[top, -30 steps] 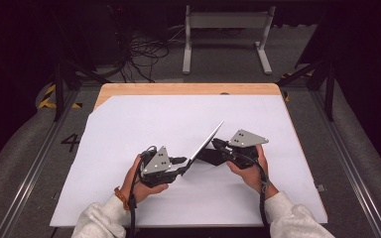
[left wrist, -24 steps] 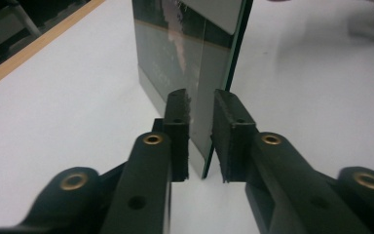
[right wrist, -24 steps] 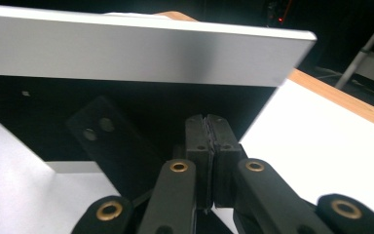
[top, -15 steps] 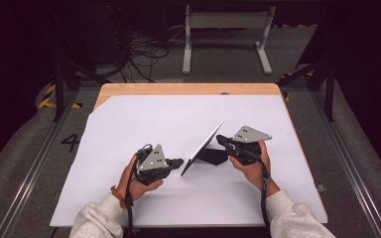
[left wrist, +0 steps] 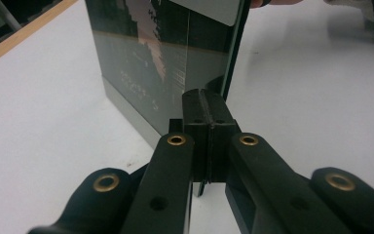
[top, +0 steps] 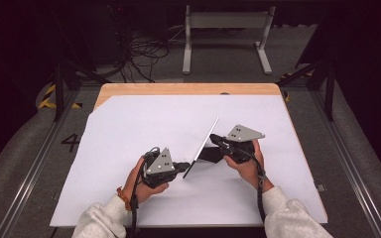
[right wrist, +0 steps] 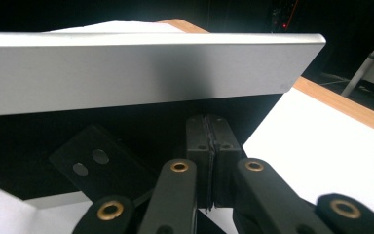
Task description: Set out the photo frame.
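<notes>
The left gripper sits nearest, jaws closed pad to pad, its tip at the near bottom corner of the tablet. In the left gripper view the shut pads lie just in front of the tablet's dark glossy face, and nothing is clearly caught between them. The right gripper is also closed, tucked under the silver back on the right side. Whether it pinches the black flap there cannot be told.

The tablet stands tilted on its long edge in the middle of the white table sheet, leaning toward the right hand. The step looks like propping or raising it. It would go best with the left tip acting as a stop so the bottom edge cannot skid, while the right side carries the lean slowly.

The smooth sheet may let the tablet slip. Nothing else lies on it. Beyond the wooden table edge, well apart, are floor cables and a metal stand.
</notes>
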Action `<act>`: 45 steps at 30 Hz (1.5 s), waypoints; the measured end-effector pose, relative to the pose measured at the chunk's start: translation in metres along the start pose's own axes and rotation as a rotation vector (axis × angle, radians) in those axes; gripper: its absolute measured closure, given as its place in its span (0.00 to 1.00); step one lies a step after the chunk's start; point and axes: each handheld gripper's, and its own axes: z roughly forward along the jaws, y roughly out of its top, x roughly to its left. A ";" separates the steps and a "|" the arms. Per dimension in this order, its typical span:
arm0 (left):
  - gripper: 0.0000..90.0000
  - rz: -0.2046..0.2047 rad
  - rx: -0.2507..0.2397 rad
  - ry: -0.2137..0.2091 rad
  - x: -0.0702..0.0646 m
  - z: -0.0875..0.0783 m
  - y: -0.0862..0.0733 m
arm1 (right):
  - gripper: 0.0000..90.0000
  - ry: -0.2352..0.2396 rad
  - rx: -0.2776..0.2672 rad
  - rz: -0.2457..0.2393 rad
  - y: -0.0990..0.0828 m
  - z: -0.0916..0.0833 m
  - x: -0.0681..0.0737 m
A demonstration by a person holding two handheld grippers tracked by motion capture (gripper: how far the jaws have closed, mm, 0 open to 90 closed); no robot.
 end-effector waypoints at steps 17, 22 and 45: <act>0.97 0.004 0.013 0.027 -0.001 0.014 0.003 | 0.96 0.044 0.005 -0.014 0.003 0.002 0.007; 0.98 0.016 0.028 0.019 -0.001 0.012 0.001 | 0.95 0.037 -0.004 -0.029 0.006 -0.007 0.009; 0.99 0.010 0.002 -0.018 -0.010 0.023 0.009 | 0.97 0.063 -0.021 0.012 0.008 0.002 -0.003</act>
